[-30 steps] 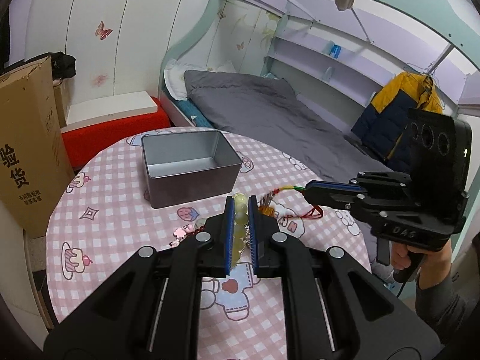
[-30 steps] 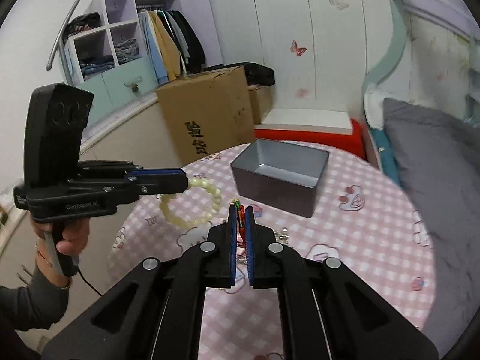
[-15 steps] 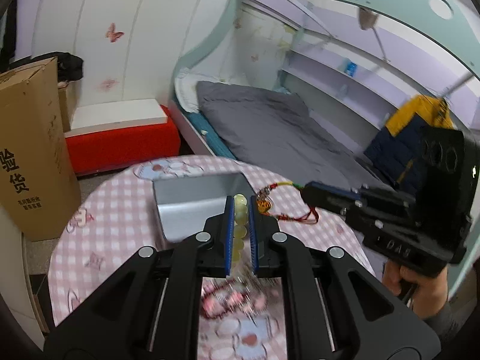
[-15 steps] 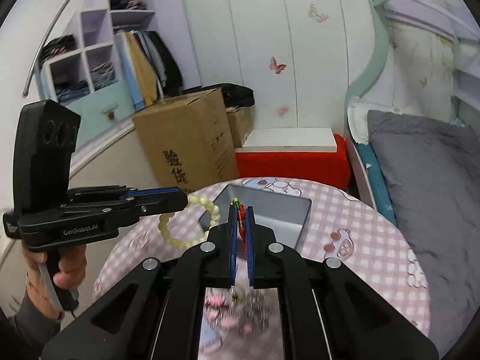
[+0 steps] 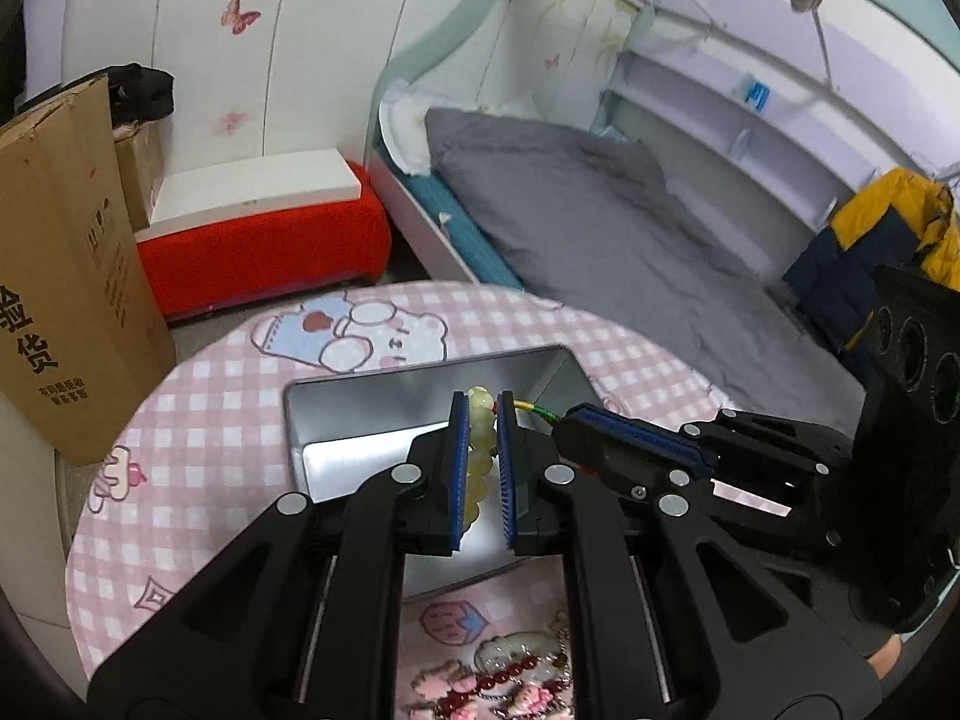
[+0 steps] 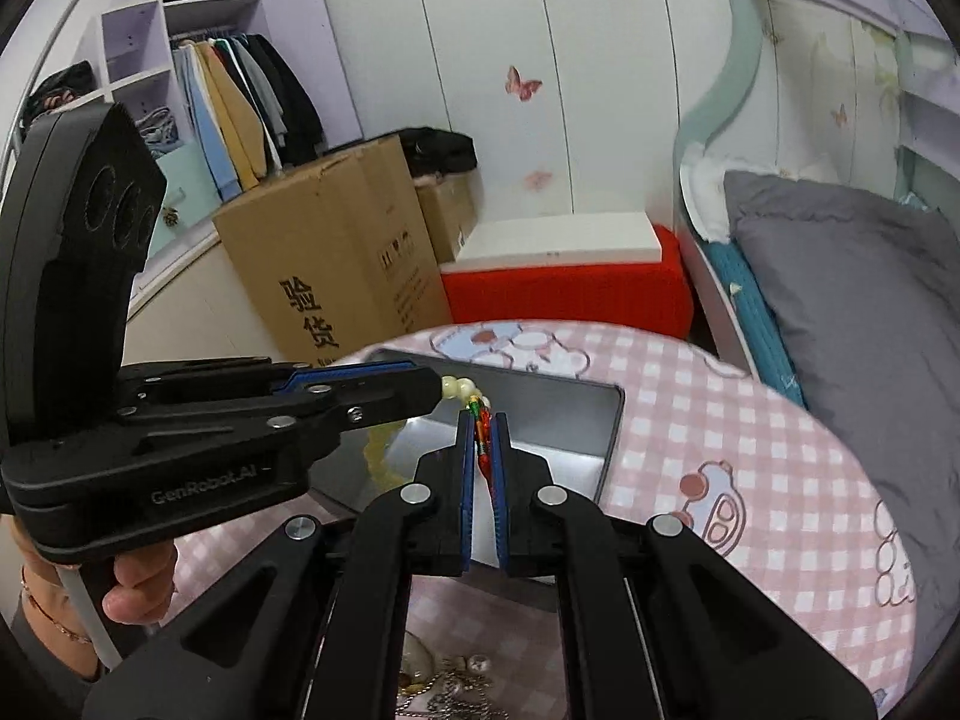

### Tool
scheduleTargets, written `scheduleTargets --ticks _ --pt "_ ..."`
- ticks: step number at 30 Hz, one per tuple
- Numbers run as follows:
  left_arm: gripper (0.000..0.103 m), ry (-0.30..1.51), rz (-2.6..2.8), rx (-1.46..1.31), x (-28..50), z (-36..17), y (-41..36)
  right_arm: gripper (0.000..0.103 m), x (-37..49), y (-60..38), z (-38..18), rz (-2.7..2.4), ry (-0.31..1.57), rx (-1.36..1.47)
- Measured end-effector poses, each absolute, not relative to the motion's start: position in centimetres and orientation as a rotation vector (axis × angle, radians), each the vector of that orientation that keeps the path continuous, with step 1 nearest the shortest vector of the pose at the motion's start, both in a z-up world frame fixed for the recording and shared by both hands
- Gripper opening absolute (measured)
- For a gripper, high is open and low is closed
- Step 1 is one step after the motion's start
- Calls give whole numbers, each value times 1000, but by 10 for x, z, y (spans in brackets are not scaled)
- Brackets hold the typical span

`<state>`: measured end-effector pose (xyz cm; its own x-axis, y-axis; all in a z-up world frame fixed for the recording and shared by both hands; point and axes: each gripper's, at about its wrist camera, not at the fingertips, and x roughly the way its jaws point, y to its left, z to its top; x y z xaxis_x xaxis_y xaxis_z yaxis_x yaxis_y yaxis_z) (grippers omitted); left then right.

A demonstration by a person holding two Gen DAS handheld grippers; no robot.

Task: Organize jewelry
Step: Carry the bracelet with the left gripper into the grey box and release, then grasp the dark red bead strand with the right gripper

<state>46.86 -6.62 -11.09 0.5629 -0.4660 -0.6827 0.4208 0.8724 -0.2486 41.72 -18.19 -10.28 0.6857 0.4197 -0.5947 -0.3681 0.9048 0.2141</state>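
Bracelet: we held the pale bead bracelet (image 5: 477, 468) in our left gripper (image 5: 480, 468), closed on it, above the tin (image 5: 372, 408).
Charm: our right gripper (image 6: 483, 468) pinched the red cord charm (image 6: 482, 450), likewise over the tin on the desk (image 5: 198, 396).

Both grippers crowd the space above the open metal tin (image 5: 384, 420): the left gripper (image 5: 480, 420) and the right gripper (image 5: 576, 426) sit just beside each other over its right half, so little room lies between them. The tin's left half is open from above, and bare checked table (image 5: 198, 420) lies to its left. Near the table's front edge, a heap of loose jewelry (image 5: 510, 678) takes up the cloth under the grippers.
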Motion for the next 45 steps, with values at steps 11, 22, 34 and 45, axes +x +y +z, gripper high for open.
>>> scheduleTargets --ticks 11,22,34,45 --pt "12 890 -508 -56 469 -122 -66 11 413 -183 -108 455 718 85" --pt "49 843 -517 -53 436 -99 -56 19 380 -196 -85 446 677 79" --pt "49 805 -529 1 368 -99 -36 23 326 -195 -88 461 686 55" --pt "49 878 -493 -85 354 -136 -3 24 308 -200 -116 432 750 61"
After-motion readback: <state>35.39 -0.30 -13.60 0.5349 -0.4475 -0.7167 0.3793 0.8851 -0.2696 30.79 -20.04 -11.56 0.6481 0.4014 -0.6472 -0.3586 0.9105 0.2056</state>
